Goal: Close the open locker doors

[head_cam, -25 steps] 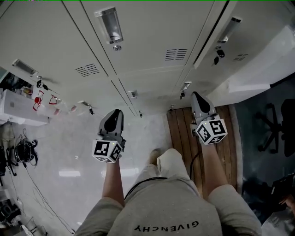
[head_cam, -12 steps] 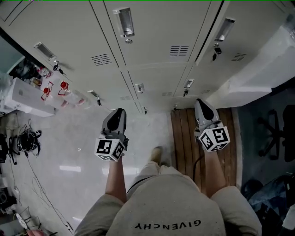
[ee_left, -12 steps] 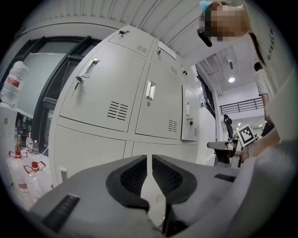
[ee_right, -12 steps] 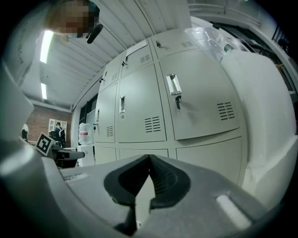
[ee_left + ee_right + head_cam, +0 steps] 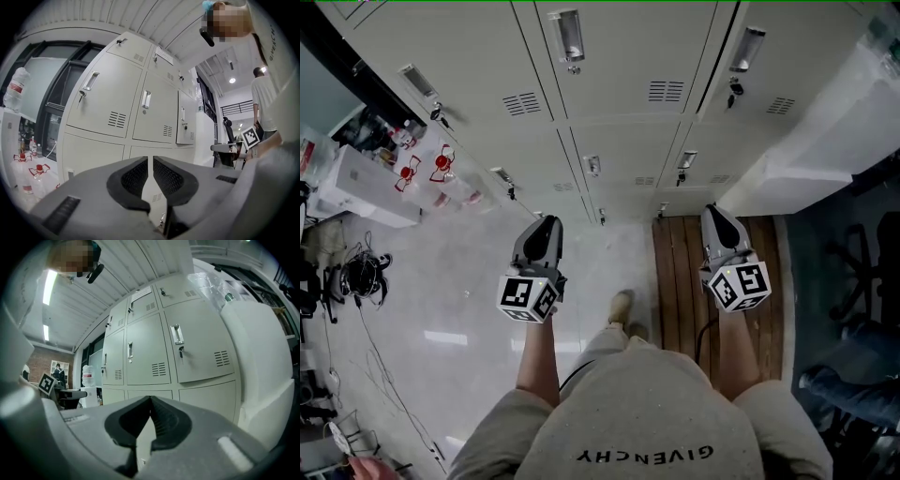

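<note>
A row of pale grey lockers fills the top of the head view. The upper door on the right, with a key in its lock, stands slightly ajar, a dark gap along its left edge. It is also in the right gripper view as the tilted door, and in the left gripper view as the door. My left gripper and right gripper hang side by side in front of the lower lockers, touching nothing. Both hold nothing: the left gripper shows only a thin slit and the right gripper has its pads together.
A large white wrapped block stands against the lockers at the right, with a wooden pallet below it. Red-labelled water bottles, a white box and coiled cables lie at the left. An office chair is at the far right.
The head view has drifted, so the locker row shows more squarely and more of the left clutter appears. Both grippers keep the same pose and stay shut.
</note>
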The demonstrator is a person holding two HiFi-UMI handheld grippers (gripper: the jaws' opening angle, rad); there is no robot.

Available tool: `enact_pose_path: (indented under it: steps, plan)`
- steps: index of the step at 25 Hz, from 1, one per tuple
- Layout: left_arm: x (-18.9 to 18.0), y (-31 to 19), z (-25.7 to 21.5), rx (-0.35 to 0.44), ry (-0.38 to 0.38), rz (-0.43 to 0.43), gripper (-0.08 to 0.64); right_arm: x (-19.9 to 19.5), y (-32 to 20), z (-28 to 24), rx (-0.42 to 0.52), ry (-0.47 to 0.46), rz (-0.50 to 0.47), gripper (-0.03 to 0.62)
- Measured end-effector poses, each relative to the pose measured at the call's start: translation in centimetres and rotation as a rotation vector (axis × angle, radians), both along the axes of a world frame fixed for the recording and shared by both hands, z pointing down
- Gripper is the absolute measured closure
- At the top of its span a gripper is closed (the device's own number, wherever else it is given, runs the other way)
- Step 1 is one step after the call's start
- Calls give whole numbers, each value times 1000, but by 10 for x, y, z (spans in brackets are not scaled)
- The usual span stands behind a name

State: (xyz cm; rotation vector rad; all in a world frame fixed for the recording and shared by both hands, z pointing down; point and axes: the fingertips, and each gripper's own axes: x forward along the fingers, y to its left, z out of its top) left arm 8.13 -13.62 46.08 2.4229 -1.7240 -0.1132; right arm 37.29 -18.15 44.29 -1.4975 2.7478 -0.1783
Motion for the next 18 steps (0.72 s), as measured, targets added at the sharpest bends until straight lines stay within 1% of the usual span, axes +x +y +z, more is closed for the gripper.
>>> enact_pose_path:
  steps: [9,18]
  plan:
    - [15,33,-14,14,-16,2,529,9,36,-4,-2,-19,-21,595]
    - [37,69,-17,25,-4,-17,529,28,73,-3,3,-13,-51,595]
